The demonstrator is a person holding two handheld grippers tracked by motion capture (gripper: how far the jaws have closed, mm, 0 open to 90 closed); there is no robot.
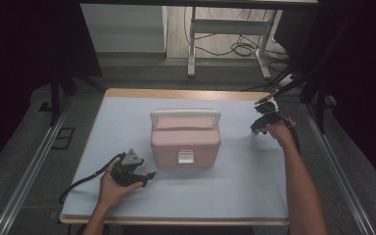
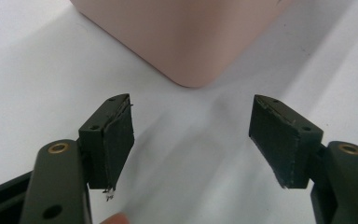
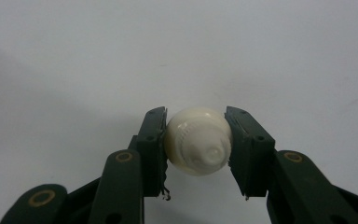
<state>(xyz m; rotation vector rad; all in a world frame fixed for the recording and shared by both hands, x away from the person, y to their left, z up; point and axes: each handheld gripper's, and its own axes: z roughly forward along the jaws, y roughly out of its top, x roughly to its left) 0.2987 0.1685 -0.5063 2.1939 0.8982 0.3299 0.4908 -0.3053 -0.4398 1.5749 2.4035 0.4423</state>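
A pink lidded box (image 1: 185,139) with a white handle and a white front latch stands in the middle of the table. My left gripper (image 1: 149,177) lies low at the box's front left corner, and in the left gripper view its jaws (image 2: 191,135) stand wide open with nothing between them, aimed at the box corner (image 2: 182,32). My right gripper (image 1: 257,129) is at the table's right side, away from the box. In the right gripper view it (image 3: 196,144) is shut on a small cream-white round object (image 3: 198,135) with a ridged ring and a nub, just above the mat.
A pale mat (image 1: 235,186) covers the wooden table (image 1: 176,93). Dark stands (image 1: 318,83) rise at the right rear corner and another (image 1: 55,98) at the left. A desk frame with cables (image 1: 240,46) sits on the floor beyond.
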